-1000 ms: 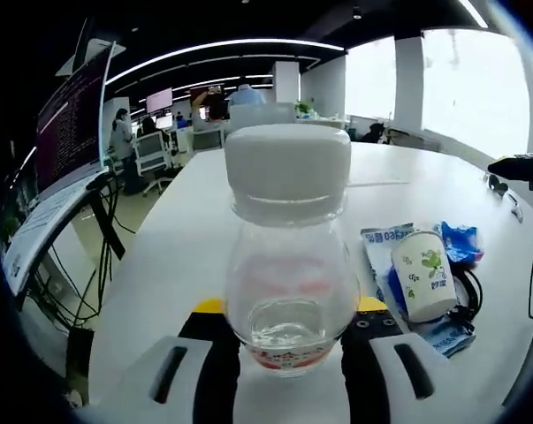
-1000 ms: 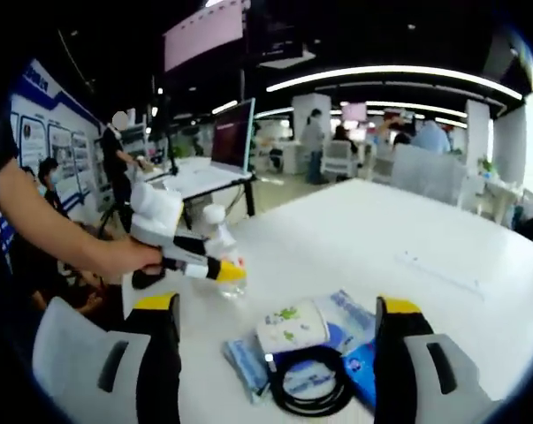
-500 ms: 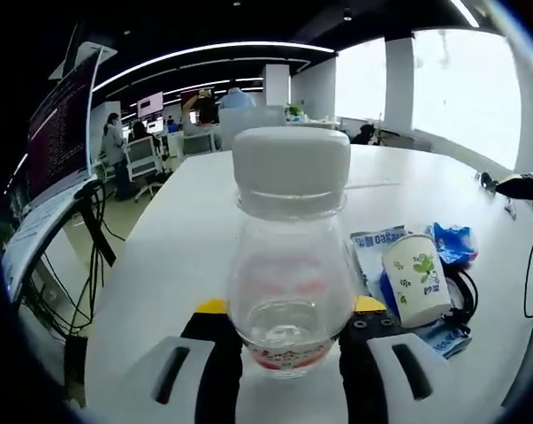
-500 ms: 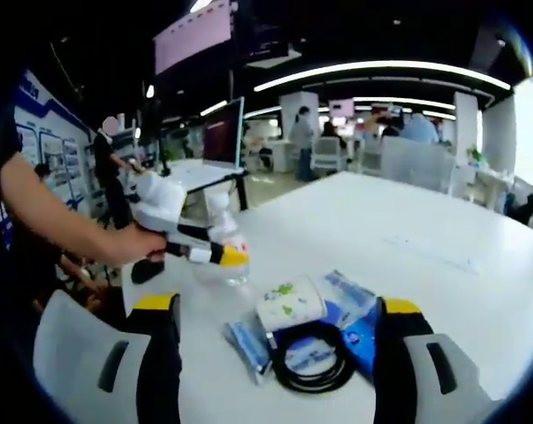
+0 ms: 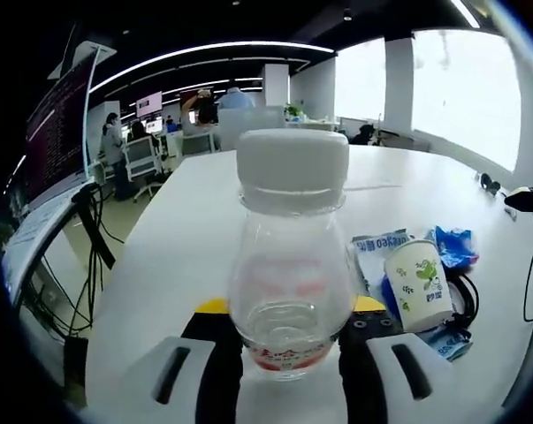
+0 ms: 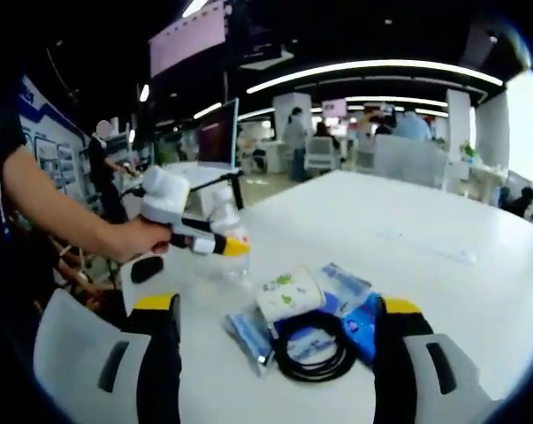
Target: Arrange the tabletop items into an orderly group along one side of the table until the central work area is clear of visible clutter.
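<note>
A clear plastic bottle (image 5: 291,274) with a white cap stands upright between the jaws of my left gripper (image 5: 291,311), which is shut on its lower body. To its right lie a paper cup (image 5: 419,284) on its side, blue snack packets (image 5: 378,246) and a black cable coil (image 5: 466,291). In the right gripper view, my right gripper (image 6: 277,306) is open above the same cup (image 6: 288,294), packets (image 6: 344,291) and cable coil (image 6: 315,346). The left gripper (image 6: 220,246), held by a person's hand (image 6: 129,238), grips the bottle (image 6: 225,226) near the table's left edge.
The white table (image 5: 186,221) stretches far back and is bare there. Its left edge (image 5: 116,265) drops to cables and a monitor on a stand (image 5: 63,132). Office chairs and people are in the background. The right gripper's tip (image 5: 529,198) shows at the far right.
The left gripper still holds the bottle in the same grip. Both views have drifted slightly; the pile of cup, packets and cable has not moved on the table.
</note>
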